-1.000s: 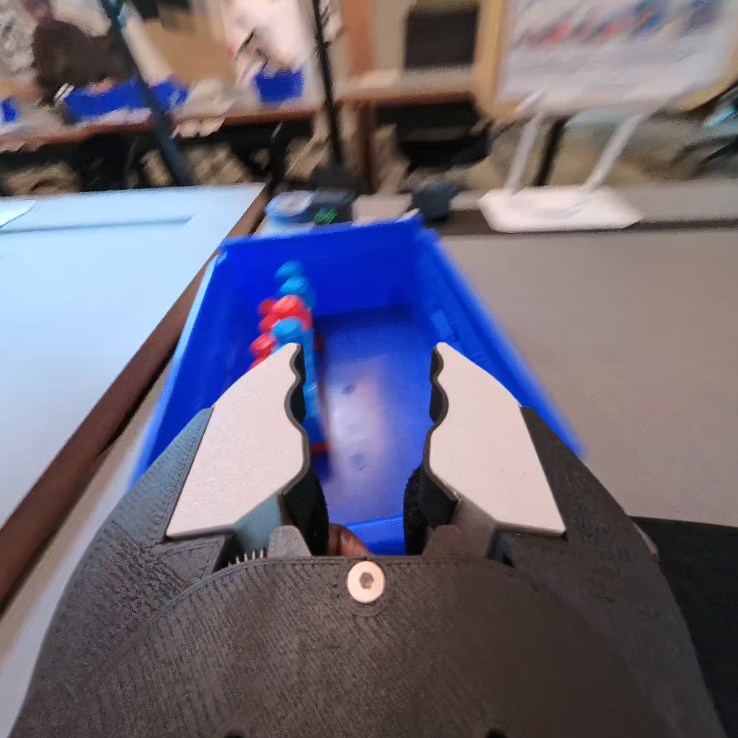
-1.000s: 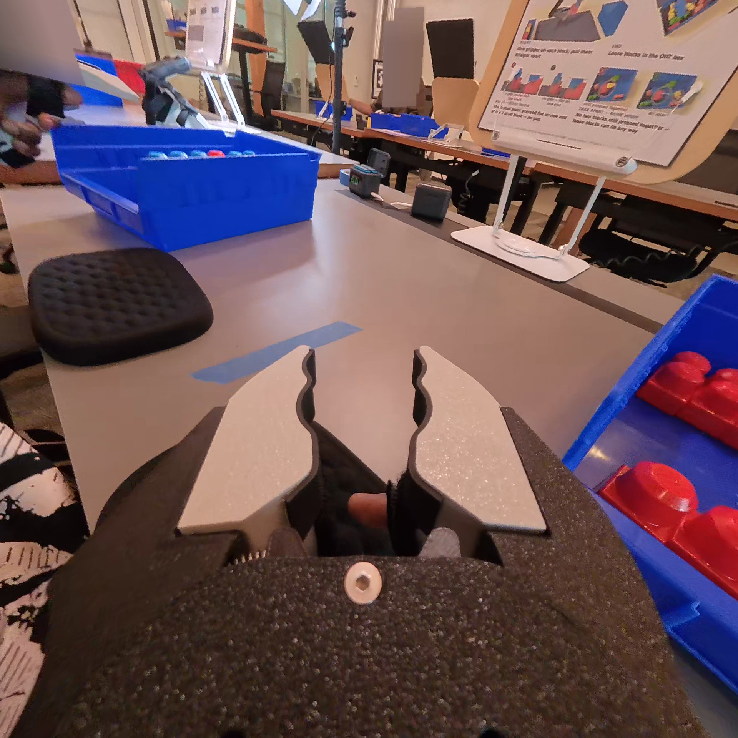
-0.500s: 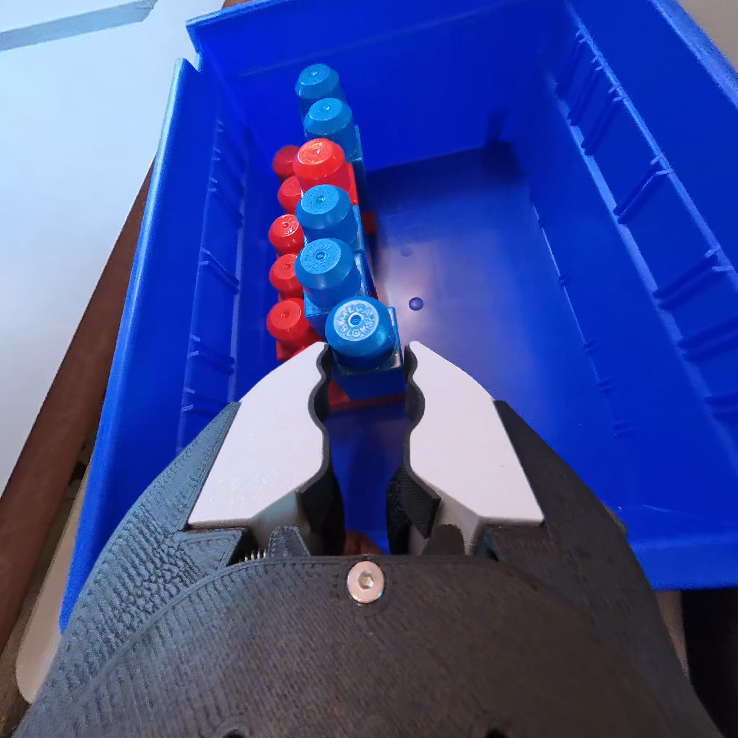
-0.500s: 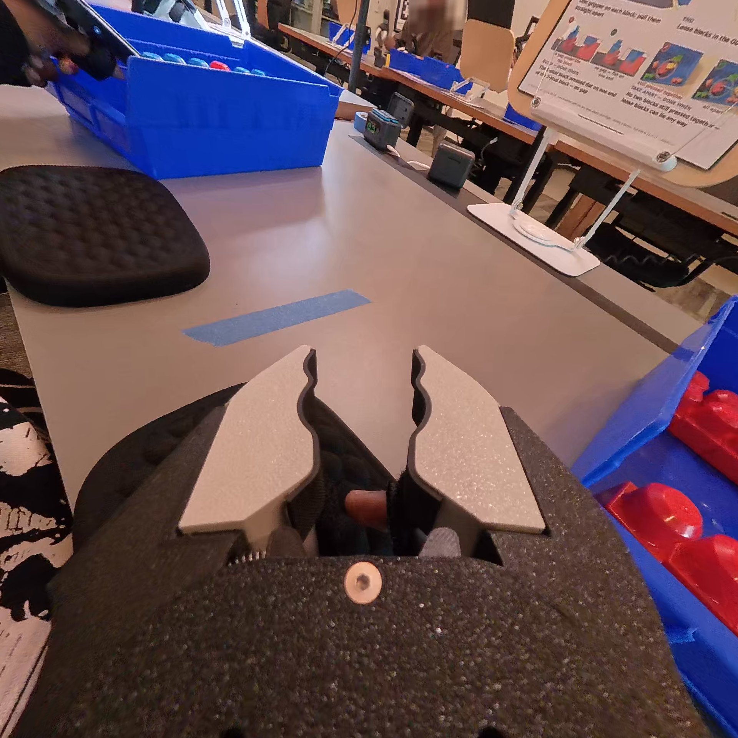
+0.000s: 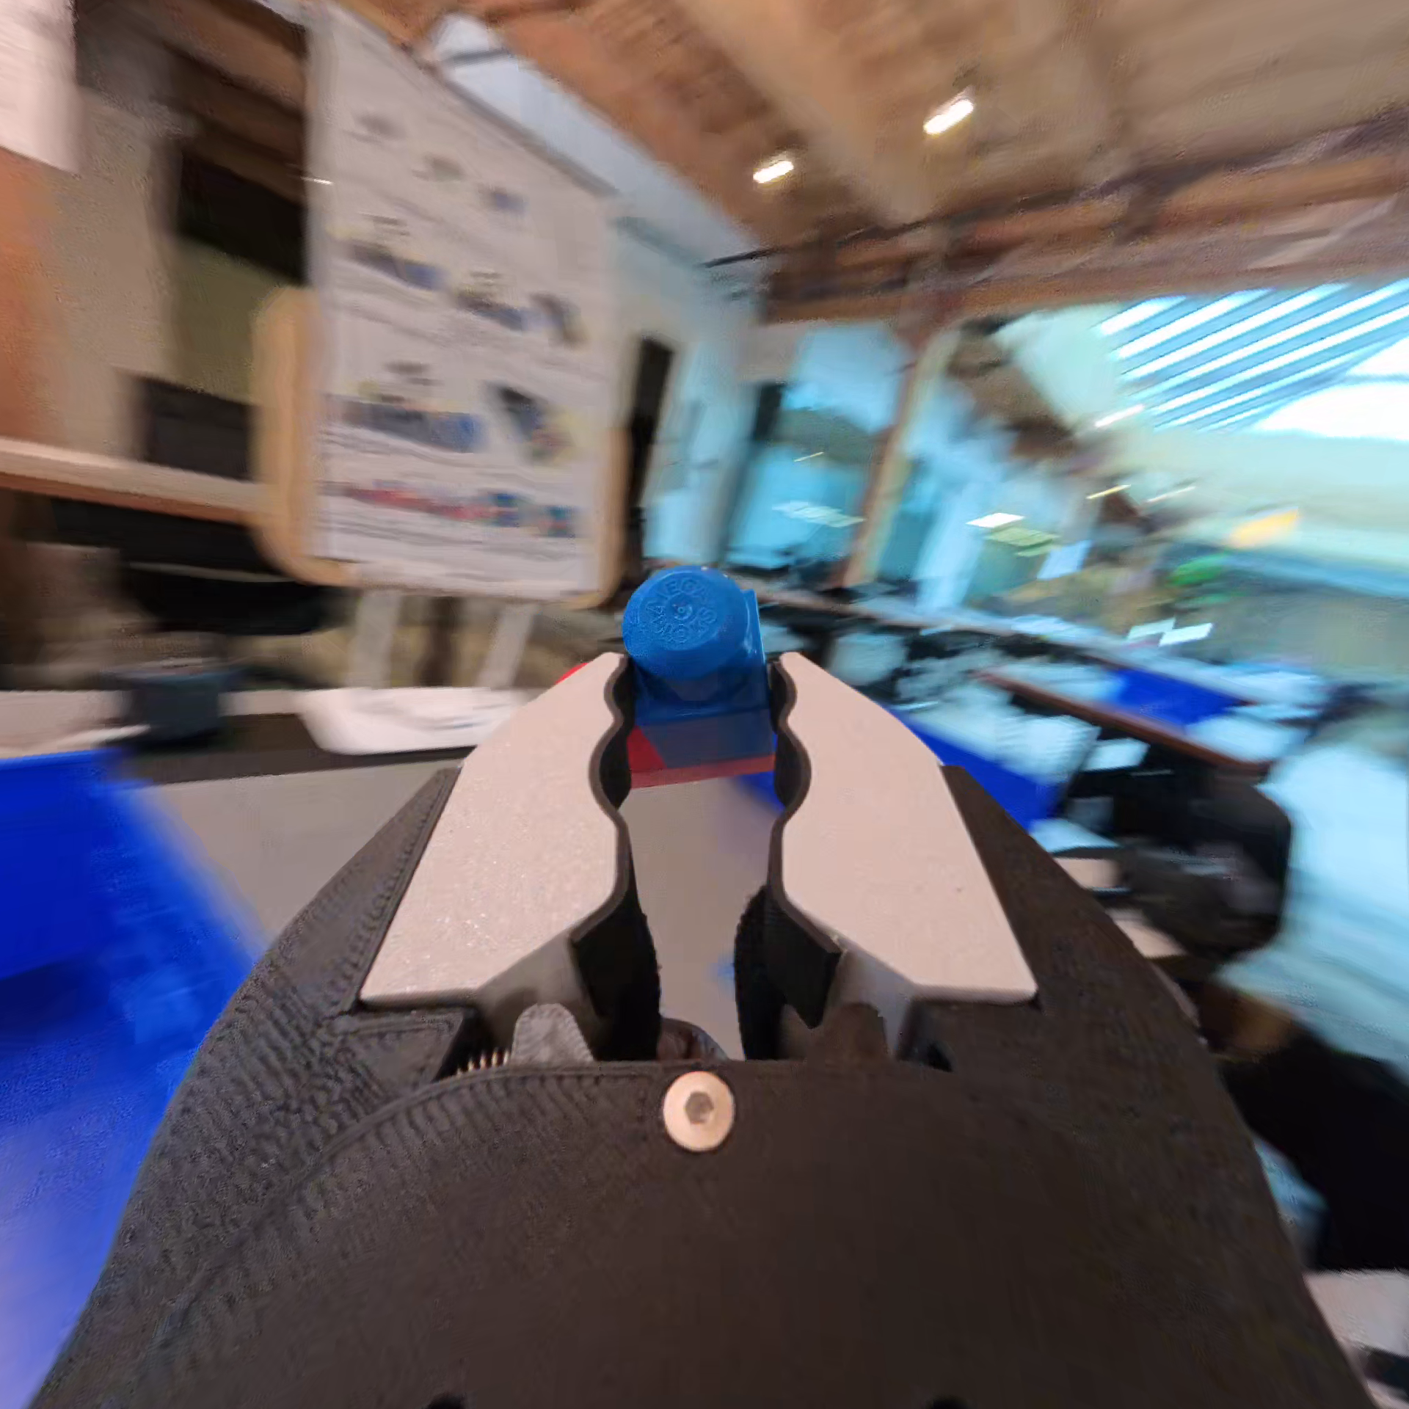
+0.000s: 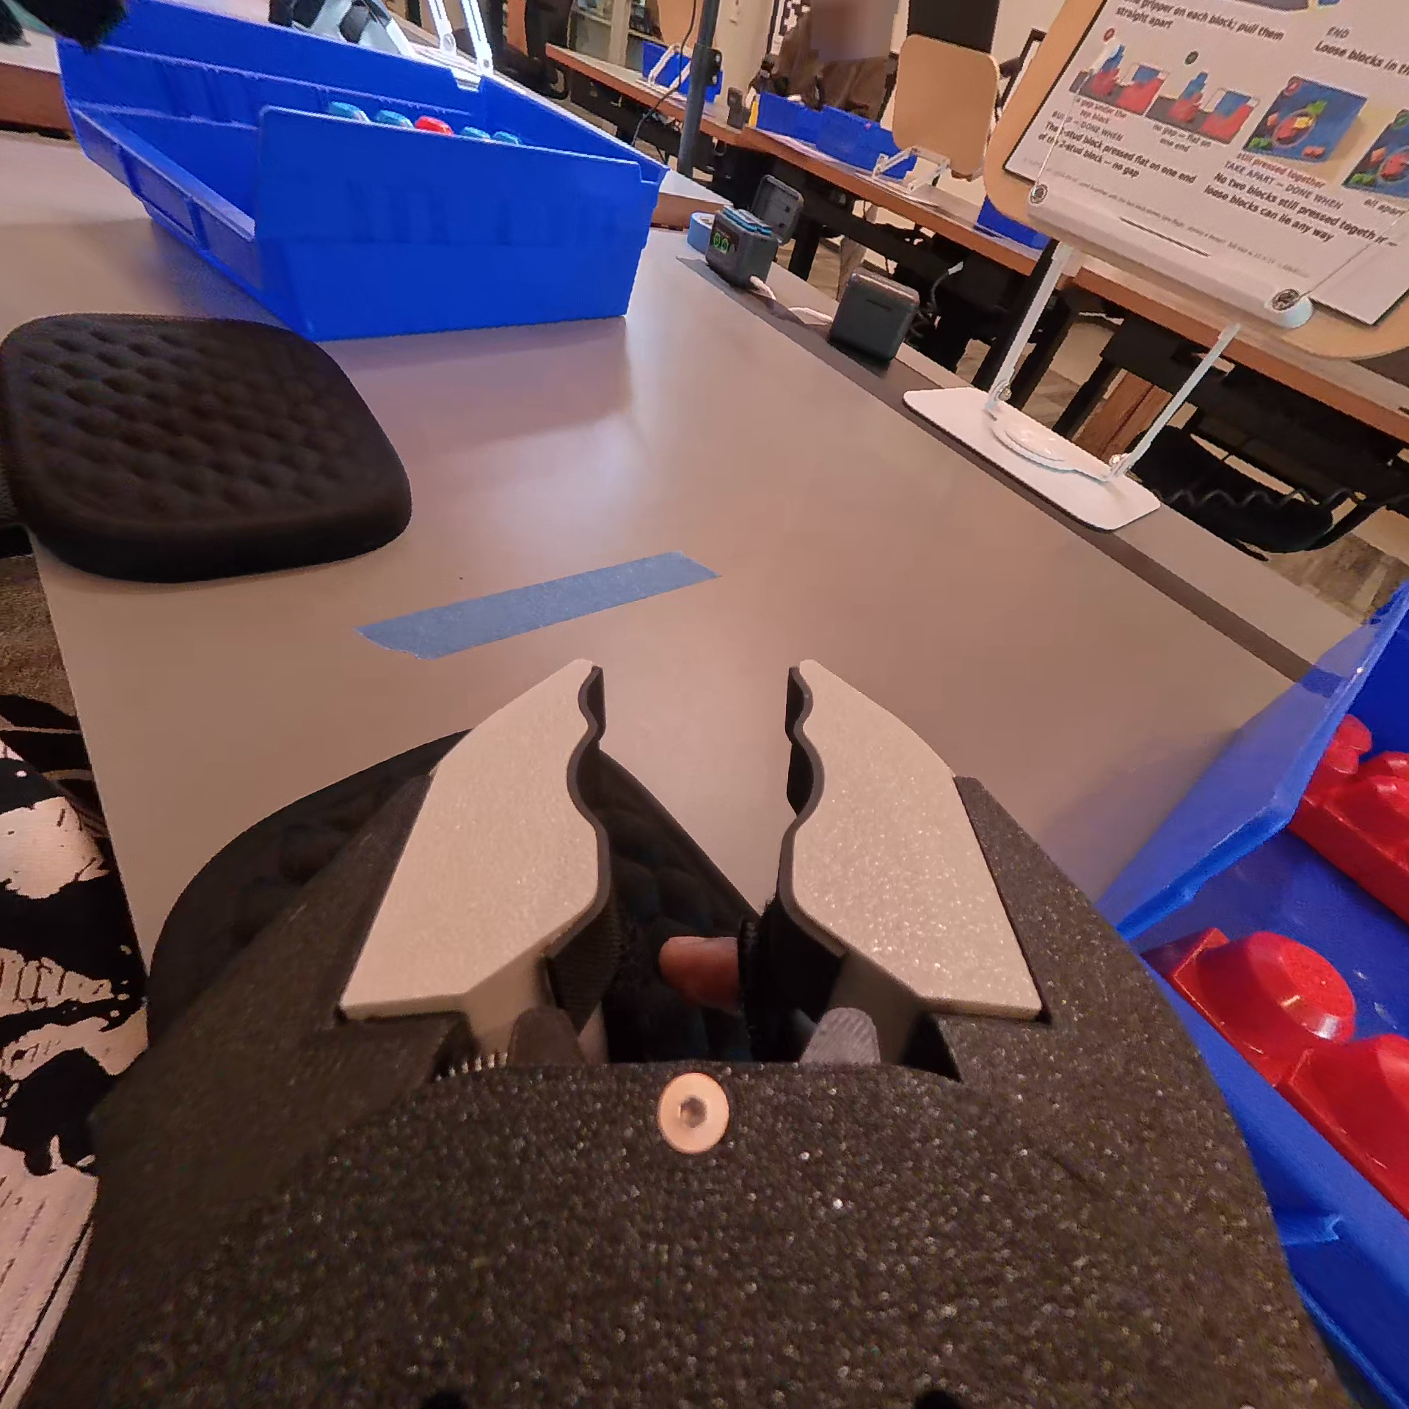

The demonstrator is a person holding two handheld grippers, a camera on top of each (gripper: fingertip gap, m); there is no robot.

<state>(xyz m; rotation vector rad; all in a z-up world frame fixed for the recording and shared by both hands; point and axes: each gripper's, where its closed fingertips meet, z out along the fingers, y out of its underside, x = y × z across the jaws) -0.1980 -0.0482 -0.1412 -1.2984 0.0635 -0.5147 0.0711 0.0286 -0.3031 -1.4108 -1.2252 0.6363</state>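
Note:
My left gripper is shut on a blue toy block that sits pressed onto a red block. It holds the pair up in the air, away from the blue bin at the left edge. Both pads press the blue block's sides. My right gripper is open with nothing between its fingers. It hovers low over the grey table, just behind a strip of blue tape. Red blocks lie in a blue bin at its right.
A black cushioned pad lies at the left of the table. A blue bin holding blue and red blocks stands at the far left. A sign on a white stand and two small dark devices sit along the far edge.
My left gripper closed on the blue block in the bin, then lifted it out with the red block attached and swung up. My right gripper stayed open and barely moved.

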